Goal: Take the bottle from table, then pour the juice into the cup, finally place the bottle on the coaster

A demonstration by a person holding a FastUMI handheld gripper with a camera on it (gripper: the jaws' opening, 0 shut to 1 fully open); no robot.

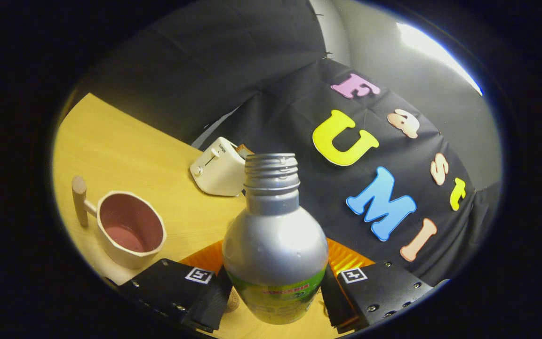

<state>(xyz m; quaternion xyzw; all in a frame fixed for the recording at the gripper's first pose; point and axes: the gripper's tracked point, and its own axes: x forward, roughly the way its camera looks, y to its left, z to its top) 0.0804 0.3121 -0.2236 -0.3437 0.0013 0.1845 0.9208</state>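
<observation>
bottle point(274, 249) stands upright between gripper point(275, 294) fingers, both pressed against it.

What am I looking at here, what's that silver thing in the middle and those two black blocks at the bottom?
This picture comes from a fisheye camera riding on a hand-held grasping tool, looking forward along its two fingers. The black blocks are those fingers, and they press on either side of a silver bottle with its cap off, so the tool is holding it. The bottle looks roughly upright. Behind its base lies an orange coaster. On the wooden table, off to the side of the fingers, stands a cup with a pink inside and a peg-like handle. Farther back, beyond the bottle, sits a small white toaster.
</observation>
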